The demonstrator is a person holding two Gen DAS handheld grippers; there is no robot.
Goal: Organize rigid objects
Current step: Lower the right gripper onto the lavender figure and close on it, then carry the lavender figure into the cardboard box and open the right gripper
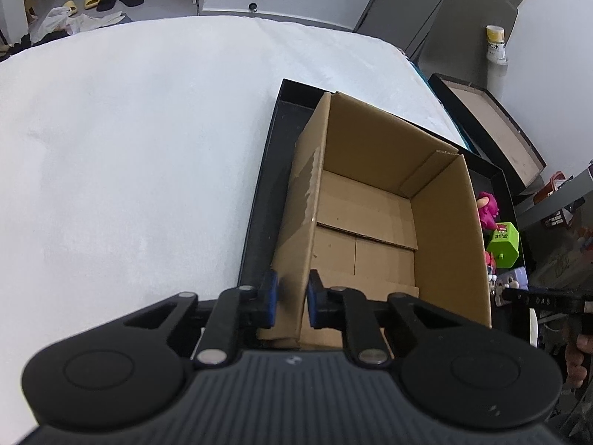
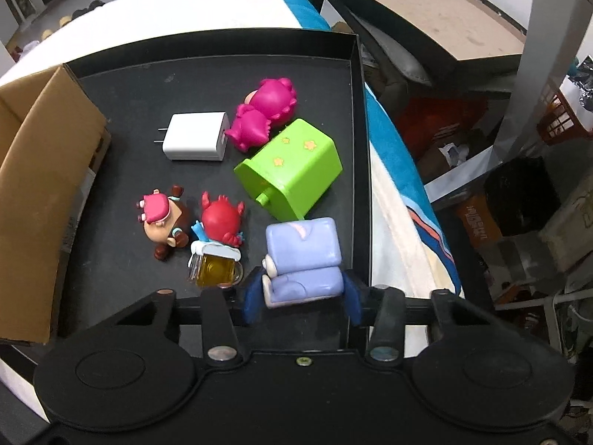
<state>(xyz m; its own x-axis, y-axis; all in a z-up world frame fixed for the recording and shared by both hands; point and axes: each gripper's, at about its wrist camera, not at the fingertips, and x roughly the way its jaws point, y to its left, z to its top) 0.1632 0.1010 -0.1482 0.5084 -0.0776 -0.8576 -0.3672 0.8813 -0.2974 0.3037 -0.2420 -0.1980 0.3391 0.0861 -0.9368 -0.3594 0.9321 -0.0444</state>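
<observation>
My right gripper (image 2: 302, 302) straddles the lilac toy (image 2: 302, 256) at the near right corner of the black tray (image 2: 355, 111), its blue fingers (image 2: 252, 302) set against the toy's two flanks, though I cannot tell whether they are already pressing or only just beside it. The toy lies dead ahead between the fingers, its long axis running away from me toward the green box (image 2: 292, 174), which touches or nearly touches its far end. The cardboard box (image 1: 370, 200), empty and open at the top, stands in the same tray to my left, so the carry I judge to be next is a lift and a leftward swing over its wall. My left gripper (image 1: 289, 302) is closed to a narrow gap around that box's near left wall (steadying it, I take it), so the right is plainly the nearer to the toys. The tray's right rim sits close by my right finger, while the beer mug figure (image 2: 218, 259) and brown figure (image 2: 165, 218) crowd the left; straight up is the open way. The white charger (image 2: 196, 135) and pink figure (image 2: 267, 111) lie farther off.
</observation>
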